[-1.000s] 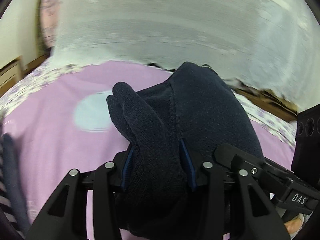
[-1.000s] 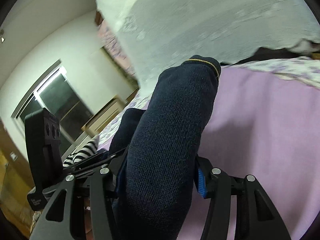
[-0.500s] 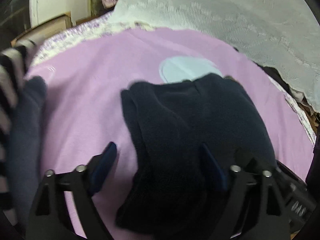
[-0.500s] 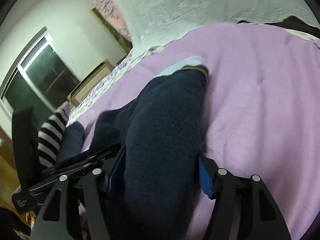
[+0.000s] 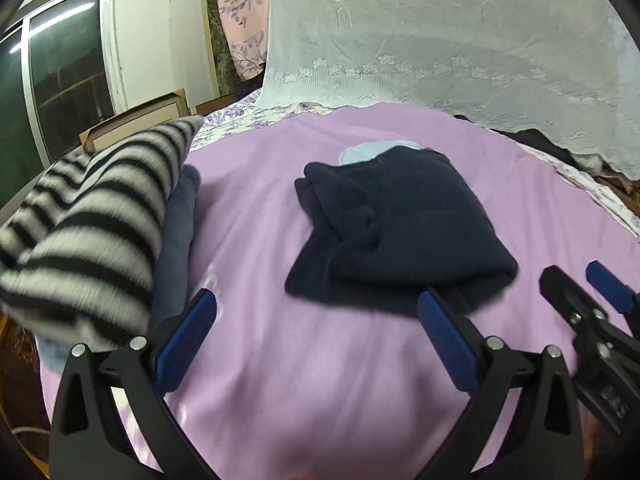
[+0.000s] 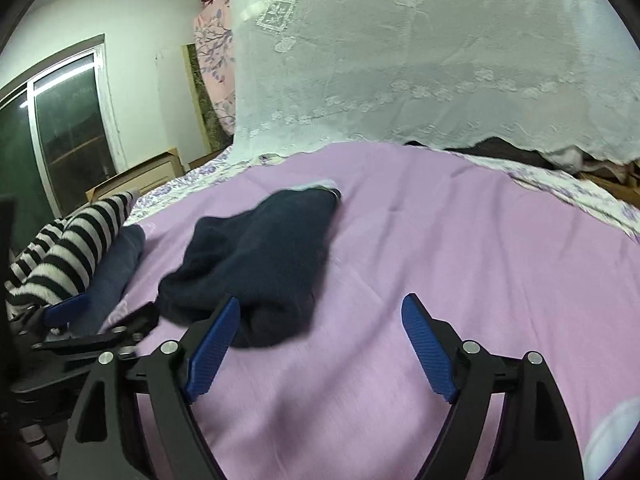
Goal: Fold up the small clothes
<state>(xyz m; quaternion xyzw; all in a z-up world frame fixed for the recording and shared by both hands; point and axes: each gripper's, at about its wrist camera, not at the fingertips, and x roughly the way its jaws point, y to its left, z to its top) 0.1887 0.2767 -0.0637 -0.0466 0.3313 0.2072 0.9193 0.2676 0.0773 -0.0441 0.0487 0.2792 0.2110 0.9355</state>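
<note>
A folded dark navy knit garment (image 5: 396, 224) (image 6: 260, 256) lies loose on the pink-purple bed cover (image 5: 312, 380) (image 6: 460, 260). My left gripper (image 5: 316, 312) stands just short of its near edge, jaws still opening wide, with only bare cover between the blue pads. My right gripper (image 6: 320, 316) is beside the garment's near right corner, jaws also opening, nothing between them. Each gripper shows at the edge of the other's view. A pale blue patch (image 5: 368, 152) peeks out behind the garment.
A black-and-white striped garment (image 5: 88, 224) (image 6: 68, 248) lies on a grey-blue folded one (image 5: 180, 232) (image 6: 116, 268) at the left. A white lace net (image 5: 440, 40) hangs behind the bed. A window (image 5: 60, 80) and wooden furniture (image 5: 136, 120) stand far left.
Both grippers let go of the navy garment, which dropped onto the cover. Their jaws spread wide and both drew back toward me, so the garment now lies ahead of the fingertips.
</note>
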